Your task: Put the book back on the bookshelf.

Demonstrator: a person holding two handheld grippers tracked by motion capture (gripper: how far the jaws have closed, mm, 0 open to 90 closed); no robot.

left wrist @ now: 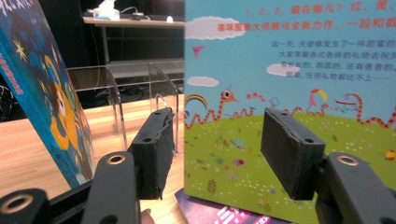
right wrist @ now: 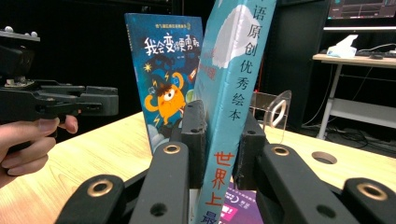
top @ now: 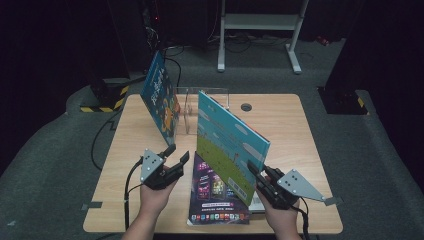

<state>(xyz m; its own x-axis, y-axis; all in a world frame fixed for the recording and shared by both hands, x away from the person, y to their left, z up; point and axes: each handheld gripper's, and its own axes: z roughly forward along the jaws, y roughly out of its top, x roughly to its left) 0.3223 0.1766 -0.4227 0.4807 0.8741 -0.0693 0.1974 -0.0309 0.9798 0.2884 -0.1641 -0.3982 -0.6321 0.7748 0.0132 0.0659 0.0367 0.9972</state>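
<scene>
A light-blue picture book [top: 227, 140] stands upright on its edge over the front middle of the table. My right gripper [top: 255, 172] is shut on its spine [right wrist: 233, 70] near the lower corner, with the jaws [right wrist: 222, 135] pressed to both sides. My left gripper [top: 176, 156] is open just left of the book, and its wide-apart pads [left wrist: 154, 140] face the back cover [left wrist: 289, 70] without touching it. A dark-blue book with an orange monster [top: 161, 97] leans at the left of a clear acrylic stand [top: 187, 107]. A purple book [top: 215, 195] lies flat under the upright one.
The wooden table [top: 290, 125] has a round cable hole [top: 246, 106] at the back. The acrylic stand's dividers [left wrist: 112, 88] rise behind the monster book [left wrist: 42, 93]. A white desk frame [top: 260, 22] stands on the floor beyond. A yellow-and-black striped base [top: 102, 100] sits off the table's left corner.
</scene>
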